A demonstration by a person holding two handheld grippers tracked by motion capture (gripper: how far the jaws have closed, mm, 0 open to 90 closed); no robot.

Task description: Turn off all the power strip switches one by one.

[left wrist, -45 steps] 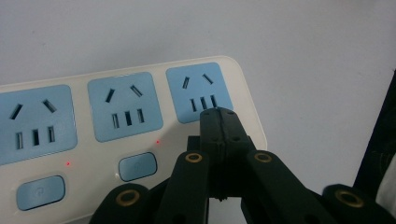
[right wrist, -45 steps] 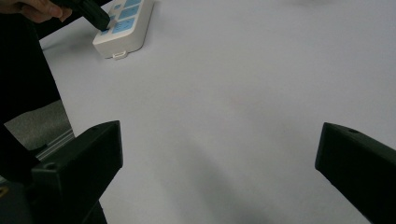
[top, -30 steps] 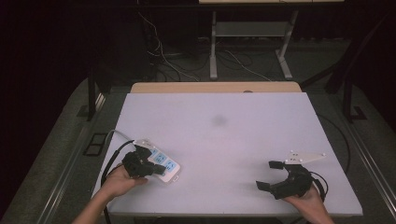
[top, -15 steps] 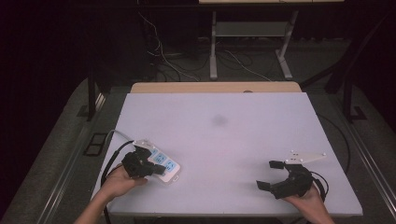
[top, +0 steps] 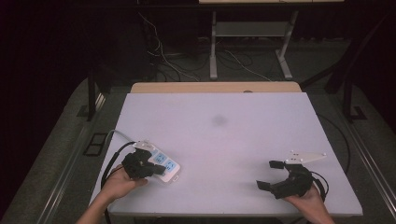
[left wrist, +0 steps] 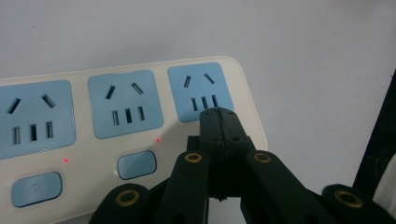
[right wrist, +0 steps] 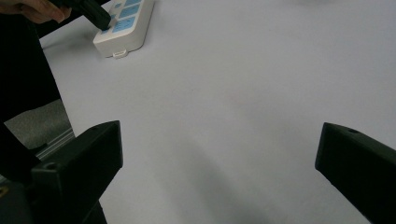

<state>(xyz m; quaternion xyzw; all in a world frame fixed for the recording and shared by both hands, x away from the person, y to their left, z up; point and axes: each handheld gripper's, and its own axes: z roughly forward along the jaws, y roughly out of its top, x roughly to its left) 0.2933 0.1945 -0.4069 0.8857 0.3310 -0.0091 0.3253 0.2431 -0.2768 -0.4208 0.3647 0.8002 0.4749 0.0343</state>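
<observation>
left claw [left wrist: 217, 116]: black, jaws pressed together, tips over the power strip's end socket | right claw [top: 270, 174]: black, jaws wide apart, above bare surface near front right edge | power strip [top: 161, 164]: glossy white plastic, rounded corners, blue sockets and buttons, front left | surface [top: 219, 140]: smooth matte white, middle and far side open

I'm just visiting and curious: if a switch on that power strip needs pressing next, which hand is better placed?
Probably the left. Its tool, shut, sits right over the power strip beside the switches. The right tool is open, far across the table.
</observation>
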